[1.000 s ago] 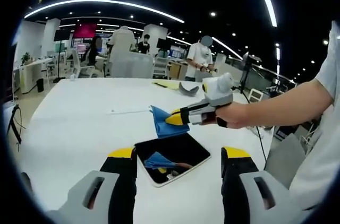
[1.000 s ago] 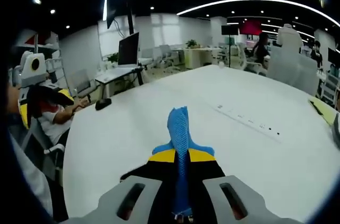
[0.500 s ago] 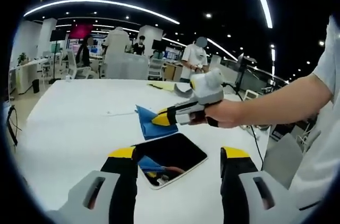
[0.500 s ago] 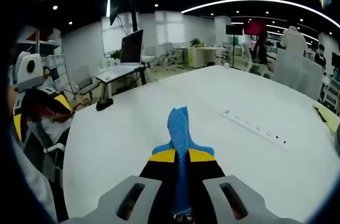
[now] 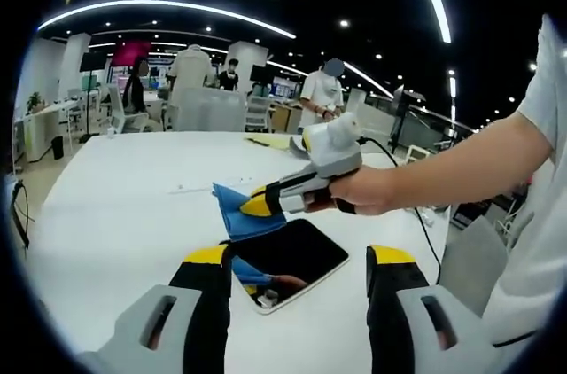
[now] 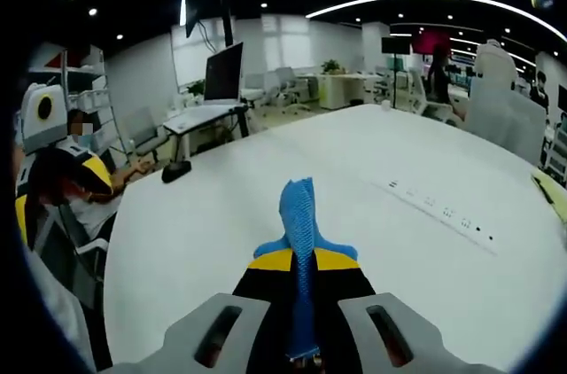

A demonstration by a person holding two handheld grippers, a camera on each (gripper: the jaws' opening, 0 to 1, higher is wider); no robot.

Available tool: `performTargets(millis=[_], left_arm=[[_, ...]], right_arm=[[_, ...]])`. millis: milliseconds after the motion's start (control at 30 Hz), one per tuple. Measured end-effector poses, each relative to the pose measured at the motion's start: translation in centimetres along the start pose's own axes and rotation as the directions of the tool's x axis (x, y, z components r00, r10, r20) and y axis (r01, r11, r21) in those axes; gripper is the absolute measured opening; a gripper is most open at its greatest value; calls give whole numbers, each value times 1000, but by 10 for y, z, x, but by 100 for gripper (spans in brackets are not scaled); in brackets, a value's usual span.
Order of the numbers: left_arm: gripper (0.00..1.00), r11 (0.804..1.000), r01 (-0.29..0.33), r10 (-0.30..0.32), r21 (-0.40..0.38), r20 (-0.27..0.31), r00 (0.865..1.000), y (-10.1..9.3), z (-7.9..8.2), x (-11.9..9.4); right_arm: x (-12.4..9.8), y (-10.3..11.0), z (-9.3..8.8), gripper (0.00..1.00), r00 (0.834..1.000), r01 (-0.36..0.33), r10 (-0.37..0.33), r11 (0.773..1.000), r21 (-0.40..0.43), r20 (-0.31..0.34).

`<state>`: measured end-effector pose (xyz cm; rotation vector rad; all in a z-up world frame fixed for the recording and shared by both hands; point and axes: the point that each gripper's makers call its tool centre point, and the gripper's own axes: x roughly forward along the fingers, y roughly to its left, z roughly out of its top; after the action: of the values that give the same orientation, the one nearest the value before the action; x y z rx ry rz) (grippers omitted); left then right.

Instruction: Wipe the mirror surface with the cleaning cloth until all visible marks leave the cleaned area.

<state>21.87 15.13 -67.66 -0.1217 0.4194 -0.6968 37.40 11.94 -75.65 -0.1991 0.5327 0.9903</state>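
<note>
A dark rectangular mirror [image 5: 306, 250] lies flat on the white table [image 5: 115, 214], seen between my left gripper's [image 5: 299, 257] two yellow-tipped jaws, which stand wide open with nothing held. My right gripper [image 5: 257, 206] comes in from the right in a person's hand [image 5: 368, 190], shut on a blue cleaning cloth [image 5: 232, 216] that hangs at the mirror's far left edge. The mirror reflects a bit of the blue. In the right gripper view the jaws [image 6: 301, 261] are shut on the cloth [image 6: 298, 206], which sticks up in front. The left gripper [image 6: 62, 170] shows at the left edge there.
A white power strip [image 6: 441, 212] lies on the table to the right. A small black object [image 6: 174, 170] sits near the table's left edge. Yellow and grey items [image 5: 292, 144] lie at the far side. People [image 5: 330, 95] stand at desks beyond.
In the left gripper view, my right gripper and the cloth have moved left and nearer, to the mirror's far left edge. The left gripper stays open.
</note>
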Motion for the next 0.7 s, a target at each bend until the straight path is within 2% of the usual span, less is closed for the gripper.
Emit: performTargets(millis=[433, 633, 700], left_arm=[[60, 999, 15, -16, -33, -11, 1000, 1, -7, 8], [59, 999, 12, -14, -41, -26, 1000, 2, -15, 13], [59, 999, 7, -9, -46, -47, 999, 5, -22, 14]], right_arm=[[24, -8, -13, 2, 999, -24, 25, 1000, 16, -27], [34, -6, -21, 2, 998, -38, 38, 999, 19, -39], [36, -7, -25, 2, 998, -40, 41, 999, 25, -45]])
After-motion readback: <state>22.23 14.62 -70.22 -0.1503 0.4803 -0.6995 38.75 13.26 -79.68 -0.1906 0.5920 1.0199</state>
